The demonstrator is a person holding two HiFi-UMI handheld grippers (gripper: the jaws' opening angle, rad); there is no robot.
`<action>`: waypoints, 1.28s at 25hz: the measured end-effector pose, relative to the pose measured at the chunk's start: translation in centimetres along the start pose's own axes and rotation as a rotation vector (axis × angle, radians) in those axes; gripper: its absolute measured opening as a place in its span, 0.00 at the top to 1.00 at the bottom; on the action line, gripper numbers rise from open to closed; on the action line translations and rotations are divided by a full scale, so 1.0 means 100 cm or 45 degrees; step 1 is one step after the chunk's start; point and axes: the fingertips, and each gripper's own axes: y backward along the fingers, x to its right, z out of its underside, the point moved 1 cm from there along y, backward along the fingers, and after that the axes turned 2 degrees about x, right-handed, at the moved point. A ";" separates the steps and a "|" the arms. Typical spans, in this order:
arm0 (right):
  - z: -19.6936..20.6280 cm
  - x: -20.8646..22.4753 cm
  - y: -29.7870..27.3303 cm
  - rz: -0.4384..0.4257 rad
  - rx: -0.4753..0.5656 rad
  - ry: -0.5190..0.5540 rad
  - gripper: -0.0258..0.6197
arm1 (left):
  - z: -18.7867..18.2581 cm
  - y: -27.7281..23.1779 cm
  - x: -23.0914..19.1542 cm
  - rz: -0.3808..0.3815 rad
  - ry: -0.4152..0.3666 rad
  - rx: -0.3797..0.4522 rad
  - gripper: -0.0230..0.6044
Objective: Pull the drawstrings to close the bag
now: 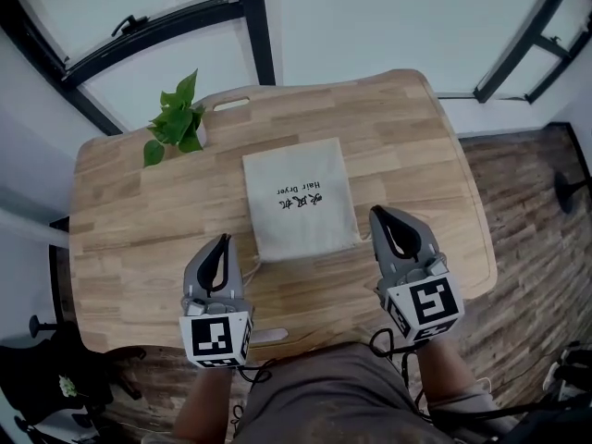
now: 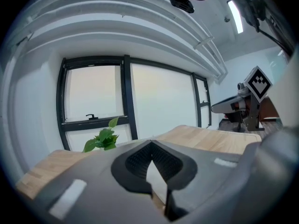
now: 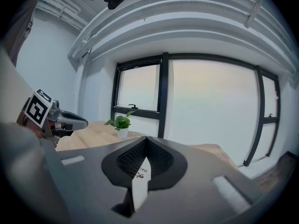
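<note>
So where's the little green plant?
In the head view, the plant stands near the far left corner of the table, to the left of the cloth bag and a bit beyond it.

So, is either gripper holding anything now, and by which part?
Nothing is held: the left gripper and right gripper are both shut and empty, beside the bag.

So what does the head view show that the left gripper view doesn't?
Only the head view: the whole bag with its print, and the marker cube on the left gripper. Only the left gripper view: the ceiling and its light. Both: the plant, the table, the window frames and the right gripper.
</note>
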 end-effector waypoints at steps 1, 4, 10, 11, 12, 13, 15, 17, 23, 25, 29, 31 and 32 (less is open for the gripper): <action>0.004 0.002 -0.003 -0.011 -0.010 -0.003 0.91 | 0.006 -0.004 0.000 0.004 0.011 -0.021 0.96; 0.024 0.006 -0.010 -0.054 -0.056 -0.004 0.91 | 0.026 -0.012 0.004 0.020 0.033 -0.080 0.92; 0.080 0.017 -0.022 -0.160 -0.196 0.018 0.89 | 0.067 -0.031 0.019 0.081 0.035 -0.169 0.87; 0.091 0.018 -0.023 -0.182 -0.230 0.021 0.88 | 0.074 -0.033 0.022 0.094 0.036 -0.186 0.87; 0.103 0.018 -0.023 -0.207 -0.263 0.026 0.86 | 0.082 -0.035 0.025 0.103 0.037 -0.205 0.87; 0.115 0.017 -0.023 -0.235 -0.294 0.032 0.84 | 0.091 -0.036 0.027 0.110 0.037 -0.225 0.87; 0.135 0.013 -0.025 -0.299 -0.331 0.052 0.80 | 0.111 -0.037 0.030 0.123 0.037 -0.271 0.85; 0.153 0.008 -0.028 -0.369 -0.357 0.110 0.75 | 0.129 -0.038 0.031 0.137 0.043 -0.316 0.82; 0.213 -0.001 -0.025 -0.549 -0.609 0.491 0.73 | 0.174 -0.034 0.041 0.262 0.054 -0.433 0.71; 0.221 -0.002 -0.027 -0.585 -0.638 0.518 0.73 | 0.184 -0.034 0.046 0.319 0.009 -0.446 0.71; 0.235 -0.003 -0.025 -0.663 -0.701 0.536 0.73 | 0.202 -0.030 0.049 0.374 -0.040 -0.514 0.71; 0.241 -0.002 -0.025 -0.677 -0.719 0.541 0.73 | 0.206 -0.029 0.049 0.389 -0.067 -0.536 0.71; 0.243 -0.001 -0.026 -0.682 -0.728 0.545 0.74 | 0.207 -0.030 0.049 0.395 -0.081 -0.547 0.71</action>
